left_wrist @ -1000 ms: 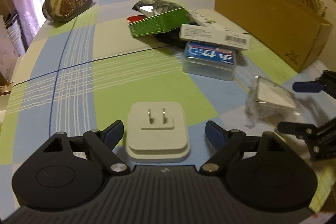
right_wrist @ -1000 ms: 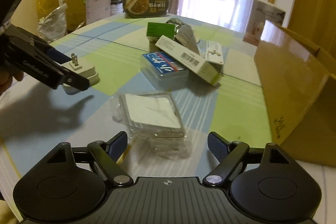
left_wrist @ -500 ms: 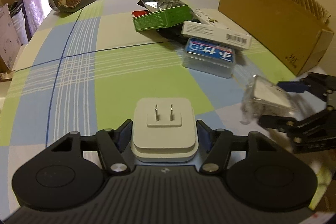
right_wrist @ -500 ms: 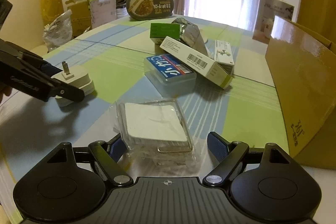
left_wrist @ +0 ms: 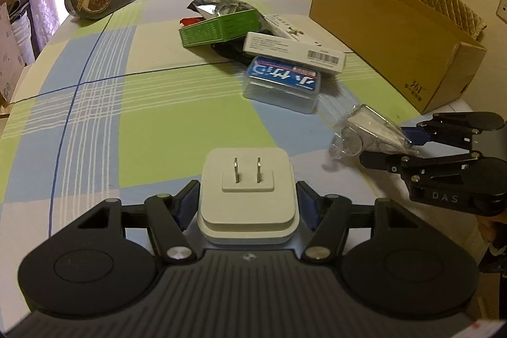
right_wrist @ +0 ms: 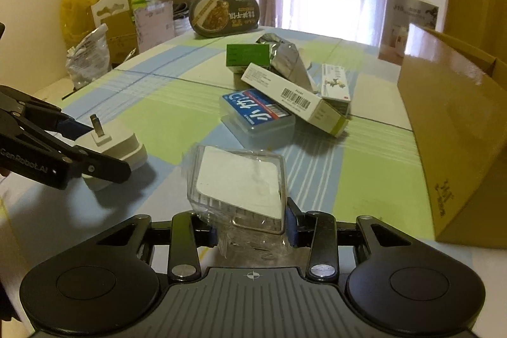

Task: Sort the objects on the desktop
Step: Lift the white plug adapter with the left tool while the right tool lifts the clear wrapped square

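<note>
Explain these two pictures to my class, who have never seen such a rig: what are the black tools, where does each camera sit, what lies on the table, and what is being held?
No robot arm here: a person holds a two-finger gripper in each hand, each with a fisheye camera looking along its fingers.

The left wrist view shows the left gripper shut on a white plug adapter, prongs up. The right wrist view shows the right gripper shut on a clear plastic packet with a white card inside, tilted off the table. Each gripper also shows in the other's view.

On the checked tablecloth lies a pile: a blue-lidded clear box, a white barcode box, a green box and a foil bag. An open cardboard box stands on the right.
</note>
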The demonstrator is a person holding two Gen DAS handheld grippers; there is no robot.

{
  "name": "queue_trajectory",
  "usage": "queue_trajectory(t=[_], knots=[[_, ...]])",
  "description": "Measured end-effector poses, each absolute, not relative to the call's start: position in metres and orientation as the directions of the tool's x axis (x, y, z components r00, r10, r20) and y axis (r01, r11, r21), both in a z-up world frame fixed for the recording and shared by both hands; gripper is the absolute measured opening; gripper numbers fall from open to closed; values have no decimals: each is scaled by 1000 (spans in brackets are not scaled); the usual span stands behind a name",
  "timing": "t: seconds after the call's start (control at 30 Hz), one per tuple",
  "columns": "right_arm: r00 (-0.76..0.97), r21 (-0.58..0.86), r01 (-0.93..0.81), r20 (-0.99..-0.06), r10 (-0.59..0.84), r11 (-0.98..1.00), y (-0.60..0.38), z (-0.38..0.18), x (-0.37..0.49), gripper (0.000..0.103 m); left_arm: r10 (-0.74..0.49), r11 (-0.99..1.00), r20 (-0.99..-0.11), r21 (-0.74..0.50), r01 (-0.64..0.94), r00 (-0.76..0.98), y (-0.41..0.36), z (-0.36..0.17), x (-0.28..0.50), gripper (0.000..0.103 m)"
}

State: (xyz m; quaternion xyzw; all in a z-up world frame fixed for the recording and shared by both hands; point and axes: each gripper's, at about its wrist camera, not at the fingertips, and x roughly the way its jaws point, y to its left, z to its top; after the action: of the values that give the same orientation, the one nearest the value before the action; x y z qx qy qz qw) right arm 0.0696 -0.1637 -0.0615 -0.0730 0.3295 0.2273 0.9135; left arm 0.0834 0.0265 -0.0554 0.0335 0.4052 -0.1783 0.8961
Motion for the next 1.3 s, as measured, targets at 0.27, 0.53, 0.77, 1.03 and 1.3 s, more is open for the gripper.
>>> queue_trajectory(t=[0.27,0.53,0.77,1.03,1.3], knots=[[703,36,-399,-630,331,916,-182,-40,51,36,-298,934,-729,-89,347,616,11,-40,65,60],[735,44,-355,-604,308,934,-205,3,33,36,-307,935,-714,-103,339,629,-7,-6,49,60],[765,34,-311,-584,272,950,-225,38,36,36,-314,932,-694,-93,351,648,-23,25,50,60],[788,37,-276,-564,248,961,-240,61,43,36,-297,931,-687,-54,361,663,-35,45,61,60],[794,46,-280,-551,258,959,-246,70,48,36,-298,925,-692,-38,379,657,-45,53,65,60]])
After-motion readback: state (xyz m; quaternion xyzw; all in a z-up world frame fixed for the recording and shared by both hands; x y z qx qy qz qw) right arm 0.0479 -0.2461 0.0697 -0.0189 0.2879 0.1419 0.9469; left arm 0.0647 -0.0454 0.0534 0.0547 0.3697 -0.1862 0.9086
